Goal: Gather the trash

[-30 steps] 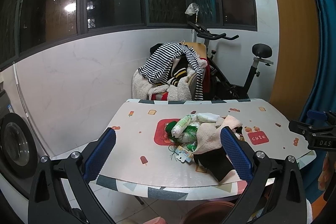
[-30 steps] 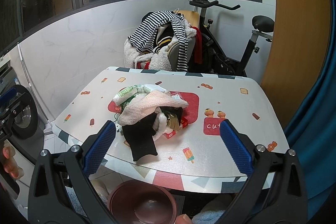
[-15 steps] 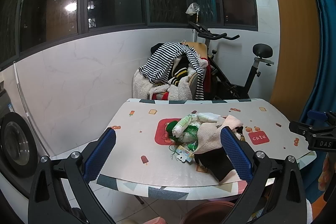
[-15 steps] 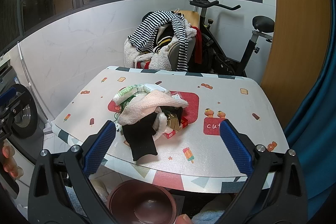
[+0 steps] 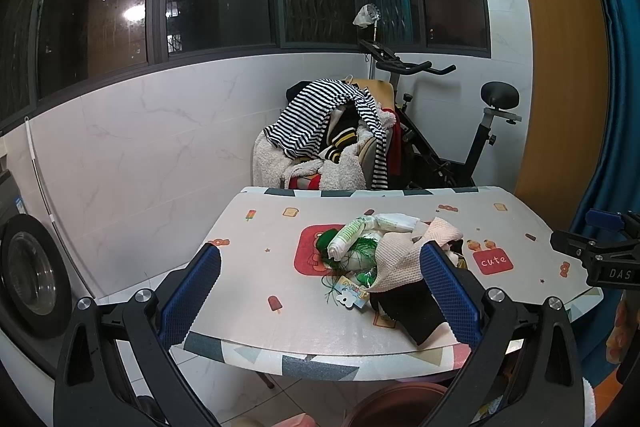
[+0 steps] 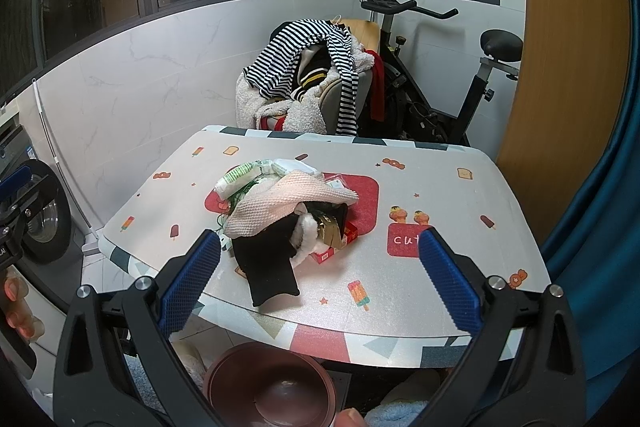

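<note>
On the patterned table (image 6: 440, 195), a heap of trash and cloth (image 6: 288, 211) is lying near the middle, a little toward the left side and the near edge, and both hand-held grippers are hovering short of the table with nothing between their blue pads. From the right wrist view, the right hand-held gripper (image 6: 319, 271) is standing wide apart, and the heap is sitting ahead of it, closer to its left finger than its right, not touching either. From the left wrist view, the left hand-held gripper (image 5: 320, 285) is likewise spread wide, with the heap (image 5: 384, 259) lying ahead and toward its right finger, which is partly covering it. Within the heap, a rolled green-and-white packet (image 5: 348, 237) is lying at the far left end, its long axis running from near-left to far-right; a pink waffle-weave cloth (image 6: 280, 205) is draping over the middle, and a black cloth (image 6: 268, 267) is trailing from under it toward the near edge of the table. A small red box (image 6: 340, 247) is peeking out on the heap's right side. Below the near edge, a brown round bin (image 6: 272, 387) is sitting on the floor, directly beneath the right hand-held gripper.
</note>
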A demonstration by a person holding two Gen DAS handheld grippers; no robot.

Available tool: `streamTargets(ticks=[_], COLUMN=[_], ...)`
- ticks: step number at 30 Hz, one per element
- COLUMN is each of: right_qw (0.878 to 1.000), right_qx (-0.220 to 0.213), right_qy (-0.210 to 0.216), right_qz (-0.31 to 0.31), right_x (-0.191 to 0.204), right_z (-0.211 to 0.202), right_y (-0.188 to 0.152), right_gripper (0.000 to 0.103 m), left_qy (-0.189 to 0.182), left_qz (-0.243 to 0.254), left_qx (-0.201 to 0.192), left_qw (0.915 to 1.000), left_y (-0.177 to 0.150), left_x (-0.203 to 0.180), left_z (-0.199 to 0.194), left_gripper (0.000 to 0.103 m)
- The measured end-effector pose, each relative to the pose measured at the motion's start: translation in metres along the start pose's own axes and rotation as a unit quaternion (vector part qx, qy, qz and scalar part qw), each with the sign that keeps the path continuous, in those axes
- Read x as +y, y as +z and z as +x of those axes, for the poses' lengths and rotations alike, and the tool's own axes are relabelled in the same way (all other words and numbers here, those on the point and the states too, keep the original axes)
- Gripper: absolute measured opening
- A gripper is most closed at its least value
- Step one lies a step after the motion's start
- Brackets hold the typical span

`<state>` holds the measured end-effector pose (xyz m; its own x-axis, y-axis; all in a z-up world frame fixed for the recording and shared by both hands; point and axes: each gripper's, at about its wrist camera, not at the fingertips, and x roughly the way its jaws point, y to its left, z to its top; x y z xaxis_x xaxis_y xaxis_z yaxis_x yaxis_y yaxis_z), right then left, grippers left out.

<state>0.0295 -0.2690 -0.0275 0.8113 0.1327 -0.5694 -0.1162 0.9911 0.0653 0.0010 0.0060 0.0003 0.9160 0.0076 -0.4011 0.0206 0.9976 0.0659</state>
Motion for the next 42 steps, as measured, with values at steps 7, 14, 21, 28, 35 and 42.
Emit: streamTargets(ticks=[7, 14, 21, 28, 35, 42], right_qw=[1.0, 1.0, 0.999, 0.999, 0.998, 0.996], right_qx=[0.0, 0.004, 0.015, 0.042, 0.062, 0.081], right_qy=[0.0, 0.01, 0.015, 0.008, -0.016, -0.025], right_qz=[0.001, 0.021, 0.037, 0.033, 0.029, 0.038], right_x=[0.0, -0.002, -0.015, -0.02, -0.023, -0.033], right_z=[0.0, 0.008, 0.027, 0.05, 0.074, 0.101], right_y=[0.001, -0.002, -0.013, -0.02, -0.026, -0.026], right_gripper=[0.097, 0.098, 0.098, 0.098, 0.098, 0.097], left_qy=[0.0, -0.019, -0.018, -0.02, -0.018, -0.017], left_qz=[0.001, 0.019, 0.016, 0.01, 0.004, -0.017], left_qx=[0.001, -0.003, 0.003, 0.039, 0.081, 0.1], left_qw=[1.0, 0.9996, 0.9997, 0.999, 0.9966, 0.9947], left_y=[0.0, -0.009, -0.018, -0.021, -0.033, -0.036], left_x=[-0.001, -0.002, 0.001, 0.008, 0.01, 0.018], left_z=[0.0, 0.013, 0.033, 0.059, 0.09, 0.117], left_gripper=[0.098, 0.098, 0.097, 0.098, 0.098, 0.098])
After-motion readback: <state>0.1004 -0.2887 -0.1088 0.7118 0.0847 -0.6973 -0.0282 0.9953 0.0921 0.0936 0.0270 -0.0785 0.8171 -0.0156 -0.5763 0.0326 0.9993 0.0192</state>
